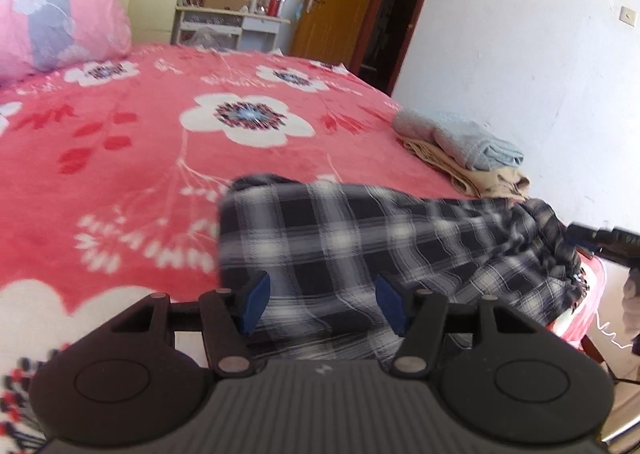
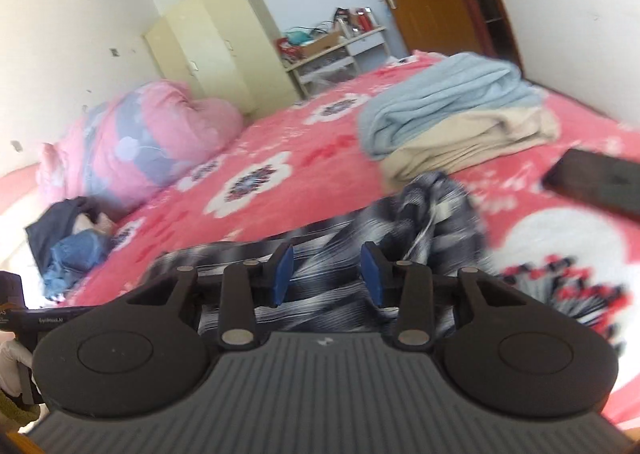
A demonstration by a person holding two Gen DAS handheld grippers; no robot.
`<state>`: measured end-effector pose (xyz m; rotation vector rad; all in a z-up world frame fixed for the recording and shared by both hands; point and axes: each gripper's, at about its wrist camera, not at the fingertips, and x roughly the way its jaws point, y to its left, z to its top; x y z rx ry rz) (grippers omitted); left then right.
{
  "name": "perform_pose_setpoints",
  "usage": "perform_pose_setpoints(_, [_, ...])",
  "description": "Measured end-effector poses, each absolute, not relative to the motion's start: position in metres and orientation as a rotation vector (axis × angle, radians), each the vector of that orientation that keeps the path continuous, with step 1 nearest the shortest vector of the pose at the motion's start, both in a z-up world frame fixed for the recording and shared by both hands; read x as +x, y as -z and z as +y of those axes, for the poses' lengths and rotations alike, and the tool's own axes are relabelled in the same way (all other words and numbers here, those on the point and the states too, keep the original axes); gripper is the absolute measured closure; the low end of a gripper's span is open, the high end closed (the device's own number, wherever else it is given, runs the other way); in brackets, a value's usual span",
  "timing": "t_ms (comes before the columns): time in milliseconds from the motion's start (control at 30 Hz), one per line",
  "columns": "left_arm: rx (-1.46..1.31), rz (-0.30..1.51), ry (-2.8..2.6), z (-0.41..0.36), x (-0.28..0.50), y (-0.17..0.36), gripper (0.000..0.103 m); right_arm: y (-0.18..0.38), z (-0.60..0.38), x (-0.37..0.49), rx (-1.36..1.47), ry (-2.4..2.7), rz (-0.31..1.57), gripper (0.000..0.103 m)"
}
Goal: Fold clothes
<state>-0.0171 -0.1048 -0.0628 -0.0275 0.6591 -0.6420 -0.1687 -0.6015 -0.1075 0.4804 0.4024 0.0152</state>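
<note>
A dark blue and white plaid garment (image 1: 360, 238) lies spread on the pink floral bed near its front edge. My left gripper (image 1: 322, 302) hangs open just above the plaid cloth, its blue pads apart with nothing between them. In the right wrist view the same plaid garment (image 2: 424, 210) looks bunched and blurred. My right gripper (image 2: 327, 274) is open over that bunched end, holding nothing. The right gripper's black body (image 1: 604, 242) shows at the right edge of the left wrist view.
A folded light blue cloth (image 2: 444, 98) rests on a folded beige one (image 2: 472, 142) at the bed's right side. A pink pillow (image 1: 60, 6) and a heap of denim clothes (image 2: 68, 246) lie at the head end. A black phone-like slab (image 2: 600, 182) lies on the bed.
</note>
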Motion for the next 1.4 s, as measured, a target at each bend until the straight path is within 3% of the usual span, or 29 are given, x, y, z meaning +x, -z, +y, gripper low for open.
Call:
perform_pose_setpoints(100, [-0.016,0.606,0.594,-0.081,-0.025,0.048,0.043,0.122,-0.601,-0.165,0.432,0.093,0.439,0.079])
perform_pose_setpoints(433, [-0.096,0.576,0.612,-0.037,-0.034,0.042,0.042,0.056,-0.569,-0.187,0.215,0.26,0.316,0.077])
perform_pose_setpoints(633, [-0.086,0.586,0.617,-0.041,-0.04,0.054,0.042,0.095,-0.57,-0.172,0.339,0.207,0.41,0.076])
perform_pose_setpoints(667, [-0.09,0.588,0.612,-0.039,-0.041,0.055,0.042,0.106,-0.578,-0.17,0.381,0.232,0.435,0.079])
perform_pose_setpoints(700, [-0.101,0.593,0.609,-0.037,-0.04,0.057,0.042,0.116,-0.585,-0.168,0.423,0.256,0.46,0.089])
perform_pose_setpoints(767, [-0.146,0.613,0.612,-0.028,-0.039,0.06,0.042,0.13,-0.597,-0.164,0.502,0.298,0.498,0.089])
perform_pose_setpoints(900, [-0.213,0.668,0.662,-0.025,-0.031,0.076,0.04,0.086,-0.562,-0.154,0.392,0.256,0.449,0.084])
perform_pose_setpoints(1133, [-0.216,0.737,0.702,-0.054,-0.017,0.114,0.047,0.053,-0.438,-0.068,0.23,-0.173,0.493,0.084])
perform_pose_setpoints(1400, [-0.11,0.653,0.722,-0.061,-0.029,0.131,0.051,0.092,-0.337,0.051,0.091,-0.335,0.688,0.088])
